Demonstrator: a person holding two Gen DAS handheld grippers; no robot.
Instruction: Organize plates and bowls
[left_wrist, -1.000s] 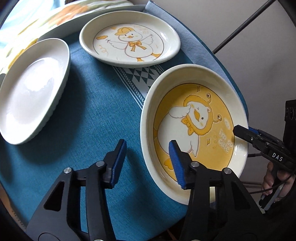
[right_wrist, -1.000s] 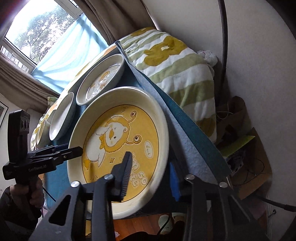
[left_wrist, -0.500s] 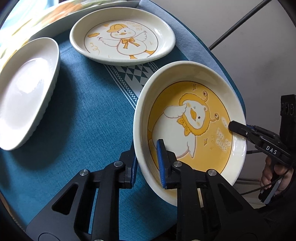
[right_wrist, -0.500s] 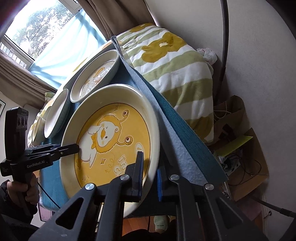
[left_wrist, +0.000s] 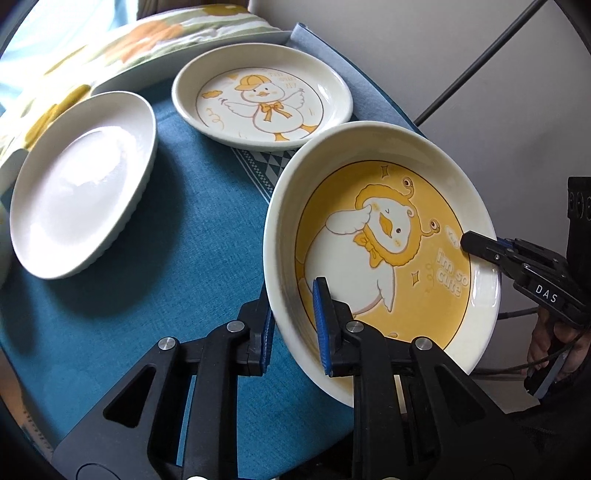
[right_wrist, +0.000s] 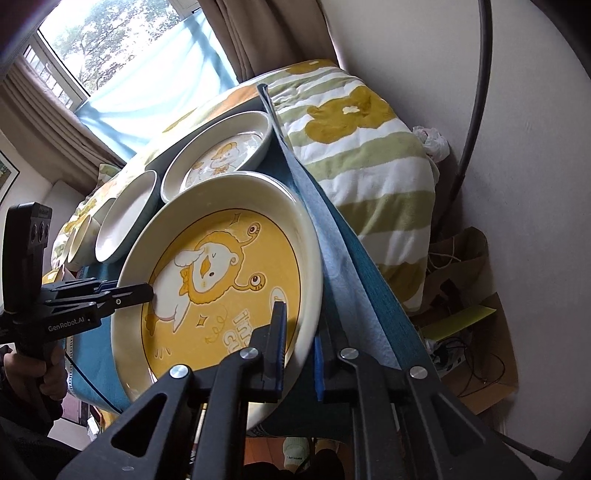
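Yellow duck plate (left_wrist: 384, 236), a deep cream-rimmed dish with a duck in a lion's mane painted on its yellow well, is held at two opposite points of its rim over the near corner of the tabletop (left_wrist: 184, 240), which is covered by a blue cloth. It is tilted, its left rim raised higher than the side toward the wall. The left tongs (left_wrist: 291, 325) are clamped on the near left rim, one blue pad outside the wall and one inside the well; they are pointed steeply downward. The right tongs (right_wrist: 299, 347) are closed on the opposite rim in the same way, also angled down, and are seen from the left wrist view reaching in from the right edge (left_wrist: 480, 247). A hand (right_wrist: 48, 373) is wrapped around the left handle below its body. Beyond the held dish, a smaller duck plate (left_wrist: 262, 96) and a plain white plate (left_wrist: 81, 184) are left lying flat on the cloth, apart from each other. A striped blanket (right_wrist: 369, 155) is seen past the tabletop edge.
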